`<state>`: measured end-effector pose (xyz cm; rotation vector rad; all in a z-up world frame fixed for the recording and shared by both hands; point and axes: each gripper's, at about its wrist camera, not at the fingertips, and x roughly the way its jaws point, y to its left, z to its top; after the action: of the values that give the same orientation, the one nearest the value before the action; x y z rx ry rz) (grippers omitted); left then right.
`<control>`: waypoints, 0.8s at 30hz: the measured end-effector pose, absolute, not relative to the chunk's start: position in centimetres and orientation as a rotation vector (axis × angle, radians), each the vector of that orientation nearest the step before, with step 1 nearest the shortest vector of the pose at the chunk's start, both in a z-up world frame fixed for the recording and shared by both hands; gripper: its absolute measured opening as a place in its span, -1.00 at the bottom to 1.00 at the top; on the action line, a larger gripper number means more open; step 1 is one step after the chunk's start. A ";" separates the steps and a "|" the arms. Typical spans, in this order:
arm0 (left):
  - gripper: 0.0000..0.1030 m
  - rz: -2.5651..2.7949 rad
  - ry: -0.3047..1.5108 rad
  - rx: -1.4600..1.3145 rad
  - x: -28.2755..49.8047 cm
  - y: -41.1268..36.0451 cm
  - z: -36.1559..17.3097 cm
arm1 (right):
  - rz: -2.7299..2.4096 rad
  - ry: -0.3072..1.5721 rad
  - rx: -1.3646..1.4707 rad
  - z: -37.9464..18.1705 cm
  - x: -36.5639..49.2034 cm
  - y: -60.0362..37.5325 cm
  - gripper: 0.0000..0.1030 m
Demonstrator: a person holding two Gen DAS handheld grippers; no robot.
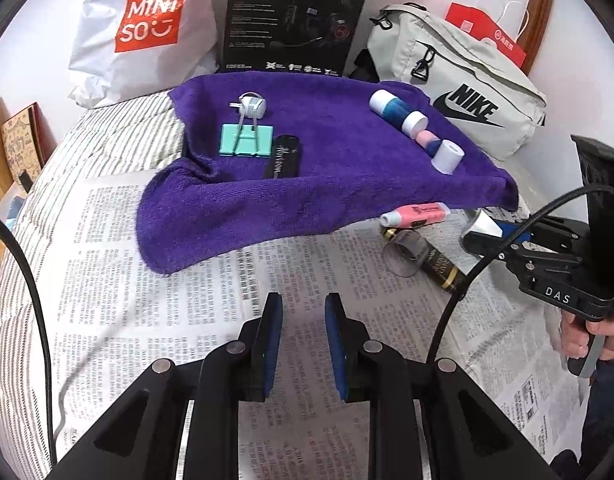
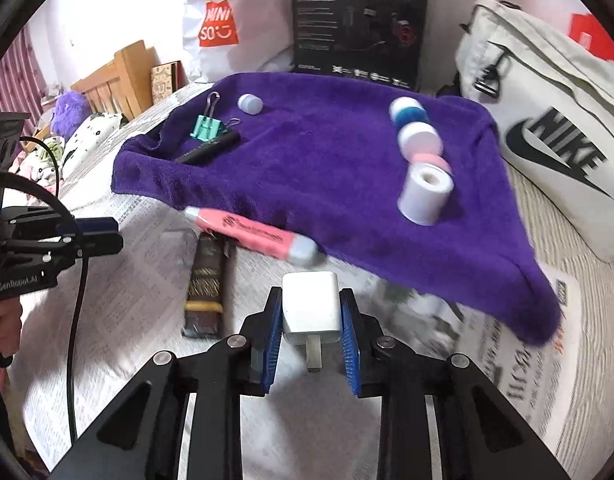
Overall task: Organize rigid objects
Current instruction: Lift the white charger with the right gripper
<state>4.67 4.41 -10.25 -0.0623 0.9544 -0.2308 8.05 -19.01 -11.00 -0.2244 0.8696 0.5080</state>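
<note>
Over the newspaper (image 2: 119,312), the right gripper (image 2: 311,316) tilts downward, jaws pinching a white charger plug (image 2: 311,304).

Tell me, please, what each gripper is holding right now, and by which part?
The right gripper clamps the white charger plug by its two opposite side faces, prongs toward the camera. The left gripper holds nothing.

Black grippers, blue-padded fingers (image 1: 273,344), black cables
</note>
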 end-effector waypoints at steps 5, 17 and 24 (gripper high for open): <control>-0.59 -0.276 0.952 -0.048 4.8 3.1 -10.0 | 0.456 0.888 -0.194 -11.3 7.2 -21.8 -0.47; -0.59 -0.407 0.960 0.025 5.1 -0.5 -9.9 | 0.411 0.890 -0.119 -11.5 5.9 -24.4 -0.47; -0.58 -0.420 0.965 0.050 5.9 -0.8 -10.2 | 0.420 0.891 -0.126 -11.5 6.0 -24.4 -0.46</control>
<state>5.93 -0.85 -10.18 0.0501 0.9645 -0.4197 6.00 -24.37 -11.55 -0.1260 0.8909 0.4204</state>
